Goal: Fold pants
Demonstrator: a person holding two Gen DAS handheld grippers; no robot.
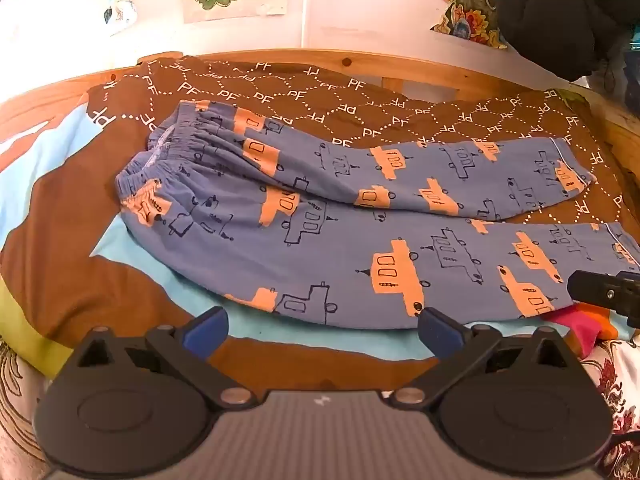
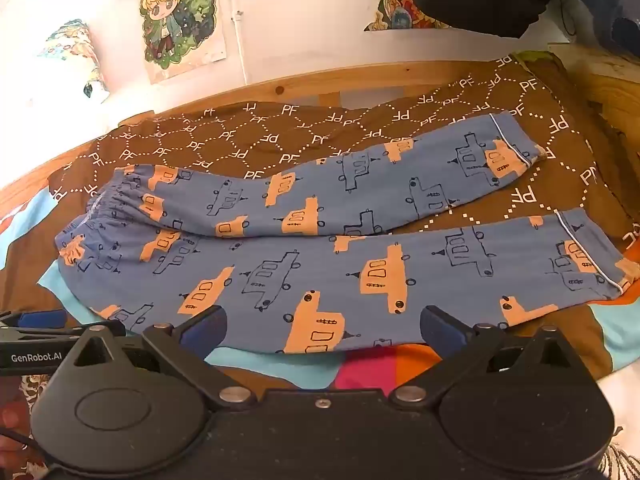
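Pyjama pants [image 1: 320, 216] lay flat on the brown patterned bedspread [image 1: 304, 92], elastic waistband [image 1: 168, 152] to the left and the two legs spread apart toward the right. Both tools hovered at the near leg's edge with nothing between their pads: the left gripper [image 1: 324, 330] spread wide, the right gripper [image 2: 324, 326] likewise. Thin cloth could slip a shallow pinch, or the pads might snag the bedspread beneath, dragging both and rumpling the fold.
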